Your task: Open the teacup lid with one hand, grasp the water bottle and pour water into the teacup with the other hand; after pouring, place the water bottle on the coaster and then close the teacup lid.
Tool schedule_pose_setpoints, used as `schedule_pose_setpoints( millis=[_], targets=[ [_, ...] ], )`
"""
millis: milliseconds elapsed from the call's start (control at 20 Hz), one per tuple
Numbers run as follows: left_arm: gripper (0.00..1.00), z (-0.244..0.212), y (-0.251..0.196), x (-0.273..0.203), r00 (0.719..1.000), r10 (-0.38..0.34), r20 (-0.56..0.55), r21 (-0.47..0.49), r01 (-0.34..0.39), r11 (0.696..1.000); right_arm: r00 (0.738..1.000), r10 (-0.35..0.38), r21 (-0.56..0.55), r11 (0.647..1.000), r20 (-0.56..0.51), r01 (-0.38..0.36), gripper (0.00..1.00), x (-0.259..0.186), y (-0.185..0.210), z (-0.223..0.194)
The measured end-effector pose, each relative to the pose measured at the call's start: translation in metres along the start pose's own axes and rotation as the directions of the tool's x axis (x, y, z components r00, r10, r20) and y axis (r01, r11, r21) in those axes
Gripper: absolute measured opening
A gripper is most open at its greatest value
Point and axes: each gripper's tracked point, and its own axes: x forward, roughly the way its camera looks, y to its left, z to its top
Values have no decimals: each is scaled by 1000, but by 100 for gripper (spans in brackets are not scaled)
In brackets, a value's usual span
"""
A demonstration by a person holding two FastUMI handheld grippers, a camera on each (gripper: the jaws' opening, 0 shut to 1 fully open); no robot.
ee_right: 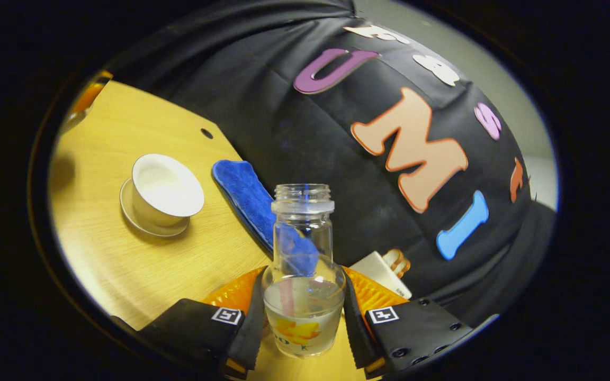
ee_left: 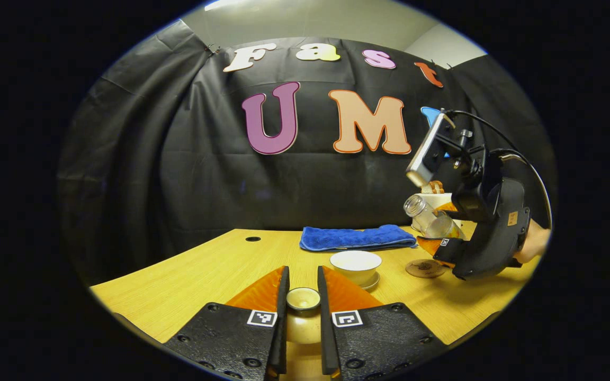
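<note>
Pouring step under way — left gripper (ee_left: pixel 303 307) jaws clamp the lid (ee_left: pixel 303 299); right gripper (ee_right: pixel 305 312) jaws clamp the tilted water bottle (ee_right: pixel 303 264), to be brought over the open teacup (ee_right: pixel 166 191) near the desk's (ee_right: pixel 125 254) middle.

My left gripper view sits low over the worktop (ee_left: pixel 188 275), facing the wall; my right gripper view tilts. Both share the teacup (ee_left: pixel 355 266) and blue towel (ee_left: pixel 357 237).

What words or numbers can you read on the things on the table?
On the clear glass water bottle: a printed label low on it, too blurred and hidden to read.
On the left gripper, shut on the pale teacup lid, and the right gripper: square black-and-white code markers, no words.
</note>
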Motion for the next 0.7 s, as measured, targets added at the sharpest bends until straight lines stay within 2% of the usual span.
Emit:
schedule_pose_setpoints(
  millis=[100, 250, 400, 700],
  targets=[
    [23, -1, 4, -1, 1000, 3, -1, -1, -3, 1000, 1000, 6, -138, 990, 28, -2, 71, 3, 11, 9],
    [23, -1, 11, -1, 1000, 14, -1, -1, -14, 1000, 999, 28, -291, 957, 46, -13, 71, 6, 31, 17],
    [23, -1, 17, -2, 1000, 22, -1, -1, -22, 1000, 998, 52, -383, 923, 41, -33, 71, 14, 42, 16],
    [23, -1, 26, -3, 1000, 31, -3, -2, -31, 1000, 997, 69, -492, 870, 44, -38, 71, 18, 46, 17]
  ],
)
